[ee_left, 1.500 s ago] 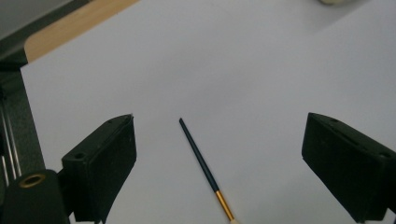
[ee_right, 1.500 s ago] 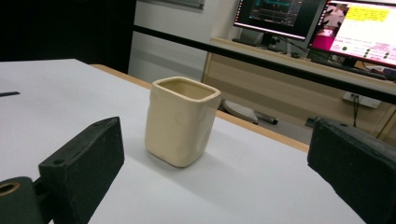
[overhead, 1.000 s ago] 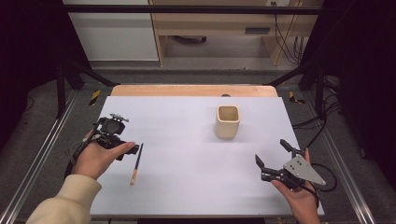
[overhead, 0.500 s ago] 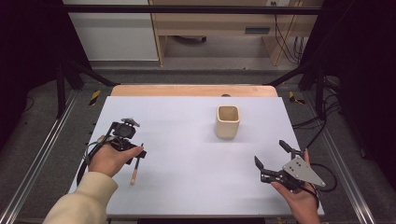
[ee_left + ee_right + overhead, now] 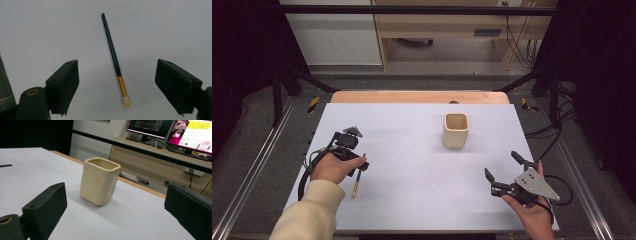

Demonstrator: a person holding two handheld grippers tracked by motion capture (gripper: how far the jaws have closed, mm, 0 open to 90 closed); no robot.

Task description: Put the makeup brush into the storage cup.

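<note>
Left gripper [image 5: 116,82] jaws wide, just been closing, astride brush [image 5: 113,56], pads not touching

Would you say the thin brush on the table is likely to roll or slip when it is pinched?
The brush looks slim and round, so it may roll if nudged. Its straight handle suggests stiffness. Lying flat on the table, it probably offers little height to pinch.

Left gripper [image 5: 362,165] jaw tips in high view hidden behind hand [image 5: 334,167] and gripper body; contact with brush [image 5: 357,181] cannot be told there. Upper part of brush handle hidden under same gripper. In left gripper view both jaws cut off by bottom edge. In right gripper view right jaw cut off by right edge beside cup [image 5: 99,180]; monitors [image 5: 172,131] beyond cup cut by top edge, screen text too blurred to read.
</note>
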